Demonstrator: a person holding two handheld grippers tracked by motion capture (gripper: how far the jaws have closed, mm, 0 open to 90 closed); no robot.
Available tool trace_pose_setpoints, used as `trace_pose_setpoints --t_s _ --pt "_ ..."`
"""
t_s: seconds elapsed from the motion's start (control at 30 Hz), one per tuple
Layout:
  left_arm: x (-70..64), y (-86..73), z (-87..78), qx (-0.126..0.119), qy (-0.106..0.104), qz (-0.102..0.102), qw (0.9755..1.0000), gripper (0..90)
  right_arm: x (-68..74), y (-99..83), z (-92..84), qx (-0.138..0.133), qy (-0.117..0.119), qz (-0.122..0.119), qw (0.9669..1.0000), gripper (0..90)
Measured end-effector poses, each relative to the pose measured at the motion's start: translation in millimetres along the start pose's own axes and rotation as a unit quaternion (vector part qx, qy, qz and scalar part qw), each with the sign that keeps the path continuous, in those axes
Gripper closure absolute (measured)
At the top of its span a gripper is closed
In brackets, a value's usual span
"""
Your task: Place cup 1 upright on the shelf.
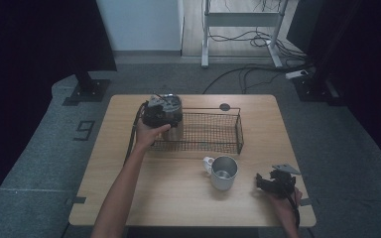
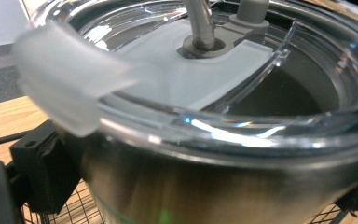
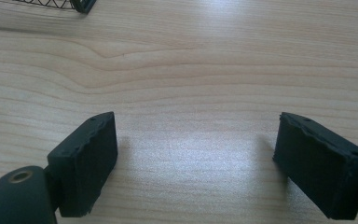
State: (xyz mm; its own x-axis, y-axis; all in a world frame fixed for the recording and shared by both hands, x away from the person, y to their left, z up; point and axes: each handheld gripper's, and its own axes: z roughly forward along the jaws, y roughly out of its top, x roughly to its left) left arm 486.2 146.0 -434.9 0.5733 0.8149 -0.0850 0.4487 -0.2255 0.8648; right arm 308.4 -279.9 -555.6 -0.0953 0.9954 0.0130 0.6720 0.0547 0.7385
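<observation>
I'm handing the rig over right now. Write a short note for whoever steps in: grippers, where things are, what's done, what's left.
Left gripper: shut on the steel tumbler with the clear lid, held over the left end of the wire basket.
Right gripper: open, holding nothing, resting low at the table's right front.
White mug: upright on the table, in front of the basket.
Done: tumbler gripped and brought to the basket.
Left: probably set it down and release; the mug may follow.
</observation>
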Motion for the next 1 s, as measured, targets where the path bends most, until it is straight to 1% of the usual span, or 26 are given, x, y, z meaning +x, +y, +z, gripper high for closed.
trace_pose_setpoints --t_s 0.17,0.3,0.7,0.87,1.0 --pt "2.2 -3.9 3.0 0.005 0.004 -0.002 1.0 3.9 0.0 0.0 0.0 0.0 0.0 0.0 1.0 13.0" --pt "2.7 -7.3 6.3 0.013 0.012 0.001 0.9998 3.9 0.0 0.0 0.0 0.0 0.0 0.0 1.0 13.0" --pt "2.3 -15.5 13.6 0.026 0.015 0.001 0.9996 3.9 0.0 0.0 0.0 0.0 0.0 0.0 1.0 13.0" --pt "1.8 -18.4 17.0 0.027 0.021 -0.002 0.9994 3.9 0.0 0.0 0.0 0.0 0.0 0.0 1.0 13.0" --pt "1.1 -20.4 18.4 0.03 0.021 0.001 0.9993 3.8 0.0 0.0 0.0 0.0 0.0 0.0 1.0 13.0"
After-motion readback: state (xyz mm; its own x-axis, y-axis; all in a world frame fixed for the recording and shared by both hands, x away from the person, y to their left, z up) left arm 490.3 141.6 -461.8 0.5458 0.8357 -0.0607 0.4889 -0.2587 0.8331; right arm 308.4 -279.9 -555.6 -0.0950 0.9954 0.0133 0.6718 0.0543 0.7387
